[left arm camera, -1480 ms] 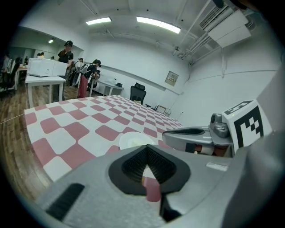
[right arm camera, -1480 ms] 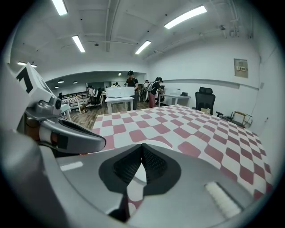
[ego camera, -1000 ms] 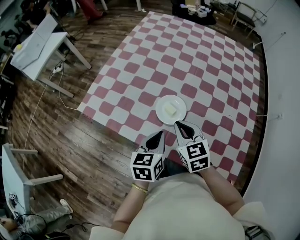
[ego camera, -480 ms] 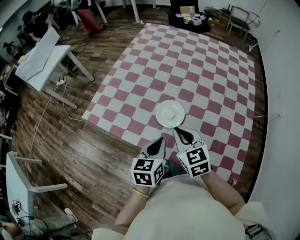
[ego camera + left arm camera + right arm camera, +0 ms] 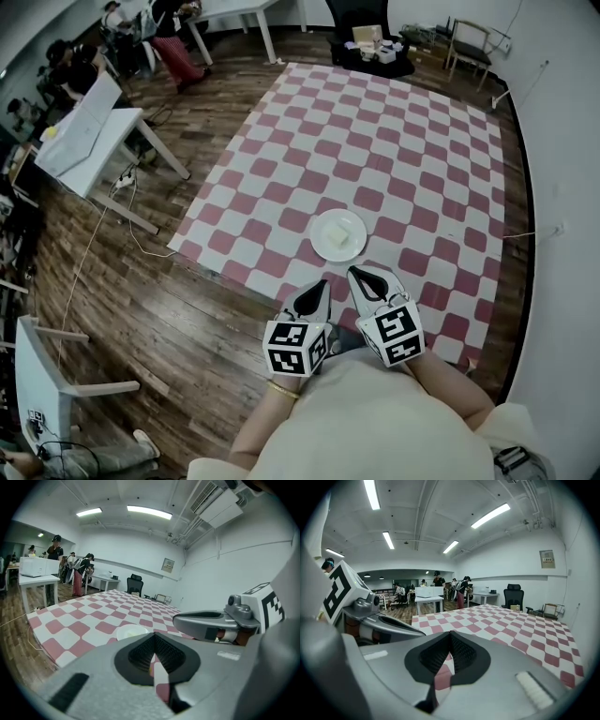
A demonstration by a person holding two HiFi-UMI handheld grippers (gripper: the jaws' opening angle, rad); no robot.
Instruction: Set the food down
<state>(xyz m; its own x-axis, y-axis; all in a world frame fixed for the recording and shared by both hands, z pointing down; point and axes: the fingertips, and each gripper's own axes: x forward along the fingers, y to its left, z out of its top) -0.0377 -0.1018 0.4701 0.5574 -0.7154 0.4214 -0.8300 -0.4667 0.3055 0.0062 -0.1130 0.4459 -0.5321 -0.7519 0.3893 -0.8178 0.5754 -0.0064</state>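
Observation:
A white plate (image 5: 325,229) lies on the red-and-white checked mat (image 5: 375,141), with a pale block of food (image 5: 339,236) on it. Both grippers hang side by side above the mat's near edge, close to my body and well above the plate. My left gripper (image 5: 319,286) is shut and empty. Just below the plate's near rim, my right gripper (image 5: 361,274) is shut too, with nothing between its jaws. In the left gripper view the plate (image 5: 132,631) shows just beyond the closed jaw tips, and the right gripper (image 5: 206,620) is at the right.
Wooden floor (image 5: 141,300) surrounds the mat. White tables (image 5: 89,122) stand at the left with a cable (image 5: 131,220) trailing on the floor. A white frame (image 5: 37,375) is at the lower left. People stand at the far left; a chair and boxes (image 5: 375,42) sit beyond the mat.
Both grippers have drawn back slightly toward my body and away from the plate. The view has risen and taken in more of the room. The plate and food stay put.

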